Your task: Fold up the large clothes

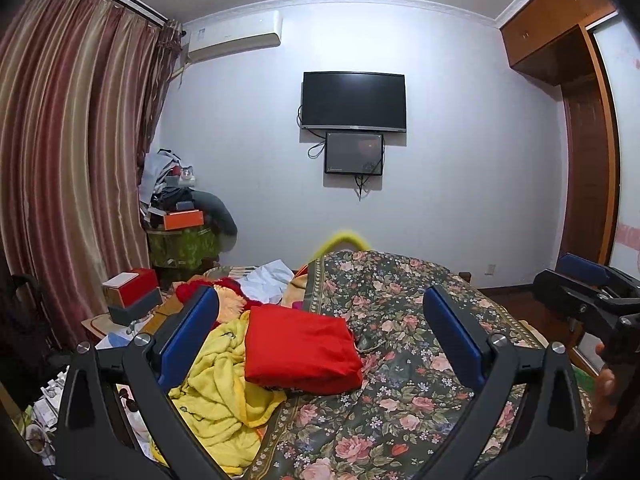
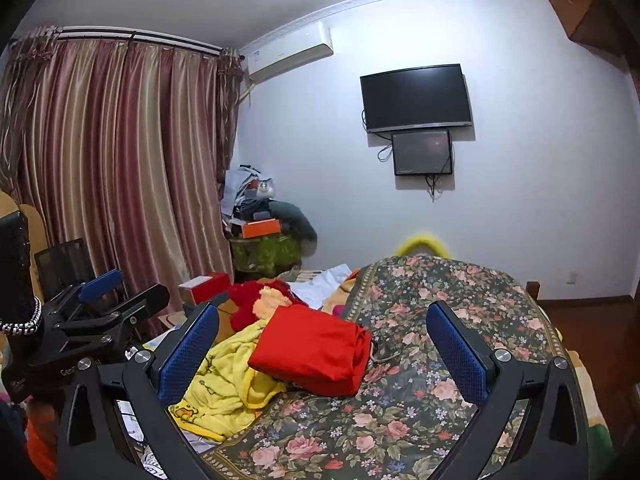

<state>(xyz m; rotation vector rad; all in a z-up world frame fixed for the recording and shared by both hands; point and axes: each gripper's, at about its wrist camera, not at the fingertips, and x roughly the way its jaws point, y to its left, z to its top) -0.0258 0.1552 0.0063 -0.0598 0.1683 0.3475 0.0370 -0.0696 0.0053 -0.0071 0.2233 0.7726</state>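
Note:
A folded red garment (image 1: 300, 348) lies on the bed, partly on a crumpled yellow garment (image 1: 216, 396) and partly on the dark floral cover (image 1: 400, 360). My left gripper (image 1: 320, 320) is open and empty, held above the bed with the red garment between its blue pads. My right gripper (image 2: 322, 322) is open and empty too, above the same red garment (image 2: 312, 352) and yellow garment (image 2: 224, 380). The right gripper shows at the right edge of the left view (image 1: 596, 288); the left gripper shows at the left of the right view (image 2: 100, 300).
A heap of red, orange and white clothes (image 1: 240, 288) lies at the bed's far left. Red and grey boxes (image 1: 132, 296) stand on a side table. Curtains (image 1: 72, 160) hang left, a TV (image 1: 354, 100) is on the far wall, a wardrobe (image 1: 588, 120) stands right.

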